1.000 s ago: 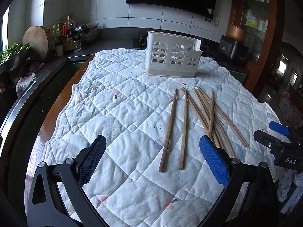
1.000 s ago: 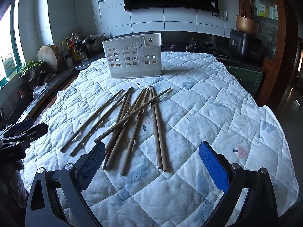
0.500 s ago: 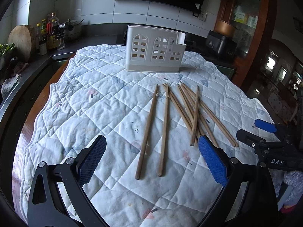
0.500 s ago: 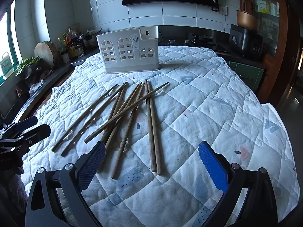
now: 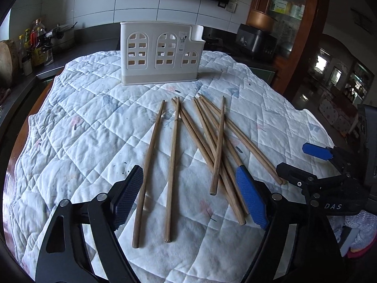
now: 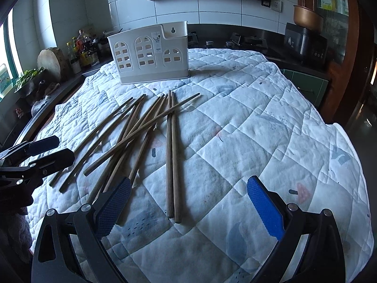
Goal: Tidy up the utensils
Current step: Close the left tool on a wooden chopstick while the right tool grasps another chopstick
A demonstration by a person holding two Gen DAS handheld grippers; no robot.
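Several wooden chopsticks (image 5: 207, 146) lie scattered on a white quilted cloth (image 5: 82, 129); they also show in the right wrist view (image 6: 141, 129). A white utensil holder (image 5: 160, 53) with arched cut-outs stands upright at the far side, empty as far as I can see; the right wrist view shows it too (image 6: 148, 54). My left gripper (image 5: 190, 200) is open and empty, low over the near ends of two separate chopsticks (image 5: 170, 167). My right gripper (image 6: 188, 210) is open and empty, over the near ends of a close pair (image 6: 172, 155).
The cloth covers a round table (image 5: 26, 122). A dark counter with bottles (image 6: 80, 52) and a wooden board (image 6: 50, 61) runs along the left. An appliance (image 6: 304, 42) sits on the counter at the back right. Each gripper shows in the other's view (image 5: 318, 176), (image 6: 37, 158).
Both grippers have moved forward and lower toward the chopsticks, which now lie between the fingers. The left view has swung right, bringing the holder to centre. Both stay open.
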